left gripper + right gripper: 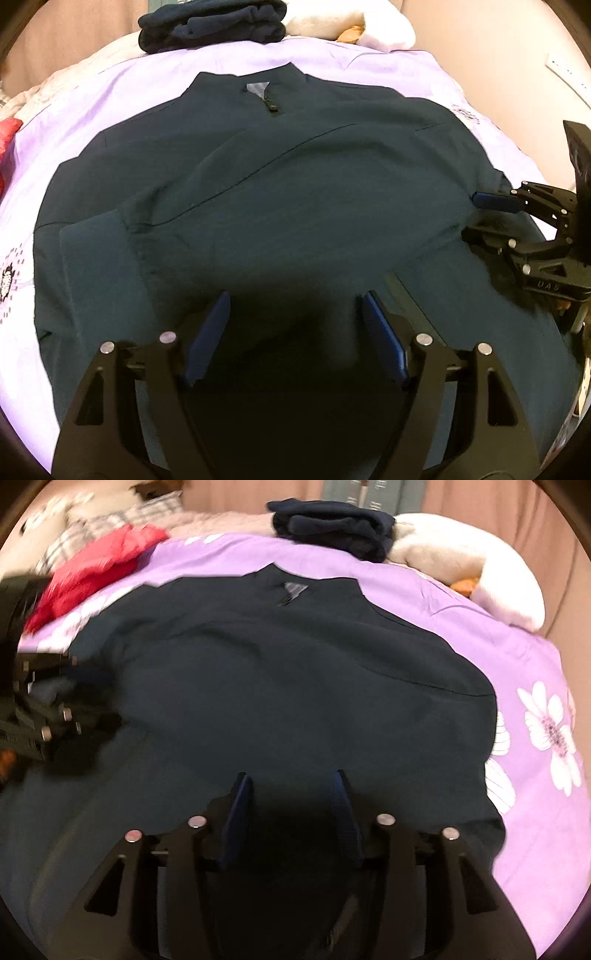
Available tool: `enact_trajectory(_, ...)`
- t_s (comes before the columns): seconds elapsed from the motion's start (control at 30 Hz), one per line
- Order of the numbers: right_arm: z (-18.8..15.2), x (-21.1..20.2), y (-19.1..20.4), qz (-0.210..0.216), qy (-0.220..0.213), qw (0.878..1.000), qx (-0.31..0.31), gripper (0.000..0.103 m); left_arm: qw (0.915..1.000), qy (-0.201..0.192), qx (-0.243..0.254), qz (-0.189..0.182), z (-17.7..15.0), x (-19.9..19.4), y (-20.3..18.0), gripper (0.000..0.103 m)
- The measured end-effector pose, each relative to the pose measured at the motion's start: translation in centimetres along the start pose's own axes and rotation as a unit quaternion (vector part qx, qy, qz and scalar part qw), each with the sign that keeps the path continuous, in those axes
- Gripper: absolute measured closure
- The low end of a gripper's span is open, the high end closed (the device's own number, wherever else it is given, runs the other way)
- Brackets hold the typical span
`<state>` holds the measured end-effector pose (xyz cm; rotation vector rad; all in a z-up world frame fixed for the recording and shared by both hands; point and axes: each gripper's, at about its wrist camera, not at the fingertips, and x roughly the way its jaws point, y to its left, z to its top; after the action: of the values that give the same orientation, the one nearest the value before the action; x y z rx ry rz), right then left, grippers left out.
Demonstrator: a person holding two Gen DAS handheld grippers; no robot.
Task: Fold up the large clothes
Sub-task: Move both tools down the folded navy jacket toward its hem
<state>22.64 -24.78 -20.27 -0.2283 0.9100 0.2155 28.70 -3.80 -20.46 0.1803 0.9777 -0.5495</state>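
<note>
A large dark teal zip-neck top (pixel 295 177) lies flat on a purple bedspread (pixel 147 81), collar at the far end. A sleeve is folded across its front, the cuff (pixel 92 251) ending at the left. My left gripper (pixel 295 299) hovers over the top's near part, jaws wide open with only cloth below them. My right gripper (pixel 476 218) shows at the right edge of this view, over the garment's side, with its fingers apart. In the right wrist view, the right gripper (pixel 291 775) is open above the same top (pixel 277 672). The blurred left gripper (pixel 55 709) sits at the left edge.
A folded dark garment (pixel 332 528) and a white plush pillow (pixel 461 565) lie at the far end of the bed. A red garment (pixel 92 568) and a plaid cloth (pixel 122 520) lie far left. The flowered bedspread (pixel 550 734) shows bare to the right.
</note>
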Motion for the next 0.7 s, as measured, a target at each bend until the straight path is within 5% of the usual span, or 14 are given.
enact_trajectory(0.2, 1.7, -2.4, -2.2, 0.024, -0.042, 0.998, 0.046, 0.052, 0.9977, -0.047, -0.046, -0.016, 1.8, -2.2, 2.2, 0.027)
enact_trajectory(0.33, 2.5, -1.6, -4.9, 0.01, -0.045, 0.994, 0.101, 0.052, 0.9943, -0.043, -0.098, -0.006, 1.6, -1.4, 4.9, 0.028)
enact_trajectory(0.43, 0.8, 0.0, -6.2, -0.018, -0.007, 0.993, 0.119, 0.052, 0.9938, -0.035, -0.105, -0.006, 0.6, -0.8, 5.9, 0.029)
enact_trajectory(0.57, -1.5, -1.1, -8.0, -0.019, -0.008, 0.988, 0.153, 0.052, 0.9931, -0.041, -0.11, -0.002, 0.0, -2.6, 5.7, 0.029)
enact_trajectory(0.7, -3.6, -4.8, -8.5, -0.022, -0.018, 0.986, 0.167, 0.051, 0.988, -0.07, -0.138, -0.009, -1.8, -6.6, 6.0, 0.014)
